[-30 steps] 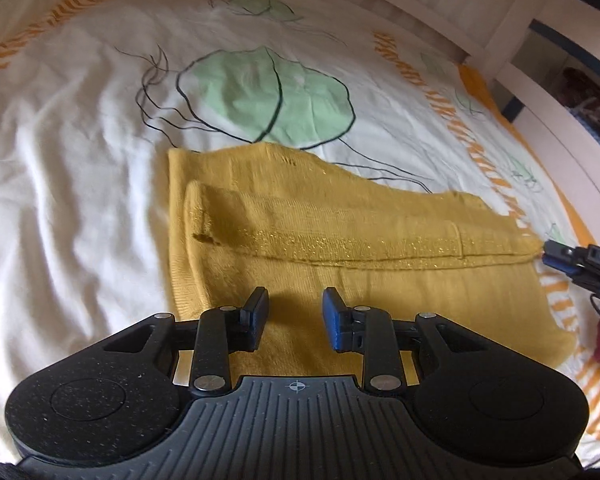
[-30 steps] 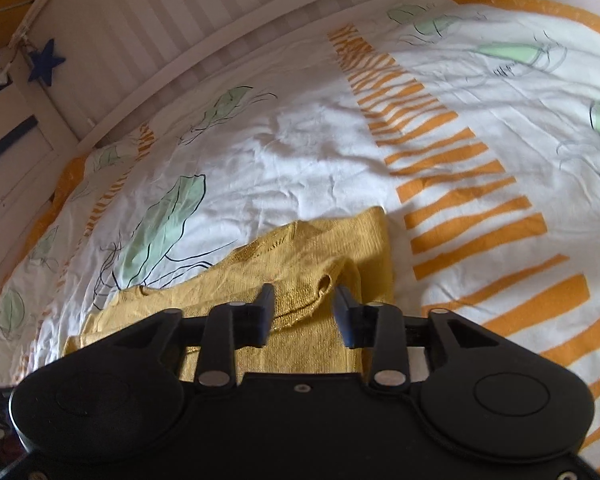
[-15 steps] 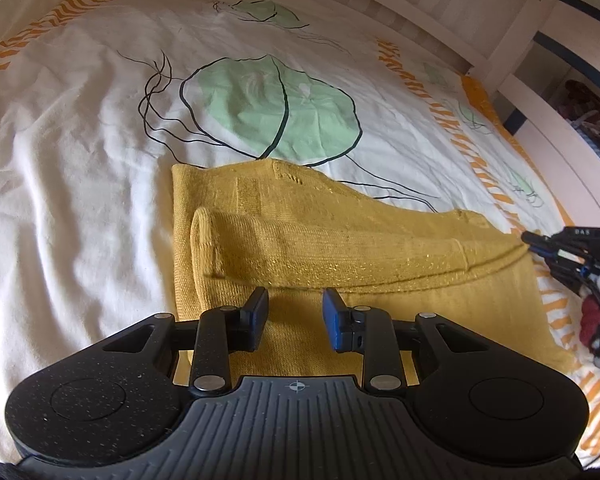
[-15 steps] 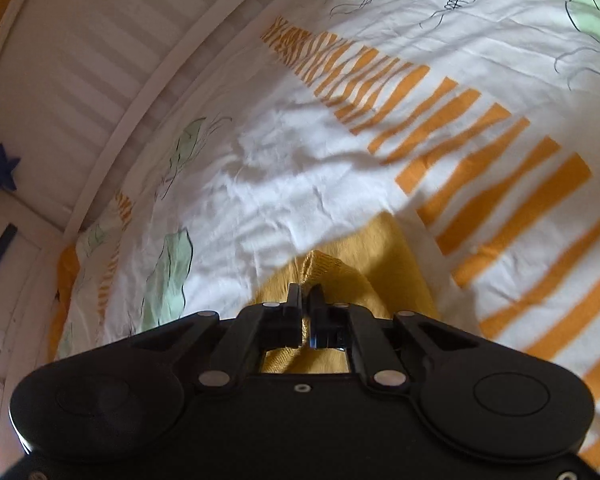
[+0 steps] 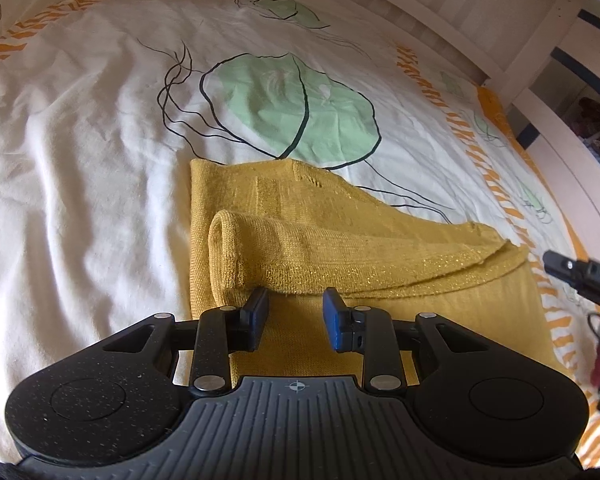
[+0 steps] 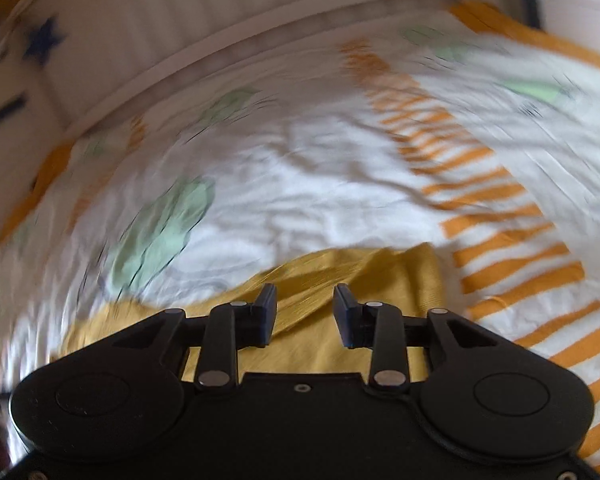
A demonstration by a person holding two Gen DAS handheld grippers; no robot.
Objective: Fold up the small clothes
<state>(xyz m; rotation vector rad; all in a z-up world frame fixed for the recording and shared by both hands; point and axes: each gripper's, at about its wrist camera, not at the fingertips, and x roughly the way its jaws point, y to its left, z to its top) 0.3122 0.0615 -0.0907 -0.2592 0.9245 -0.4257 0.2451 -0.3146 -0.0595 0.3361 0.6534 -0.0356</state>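
Both wrist views low, angled down across bed cover, sharing yellow garment.

The yellow sweater is a matt fine knit with glittery thread along its folded edge; the bed cover is creased printed cotton; the left gripper body is speckled, ribbed matt black plastic

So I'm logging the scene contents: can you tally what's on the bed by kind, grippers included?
Yellow knit garment: 1
Patterned bedsheet: 1
Grippers: 2, the left gripper with jaws apart and empty, the right gripper with jaws opening and nothing between them
Total: 4
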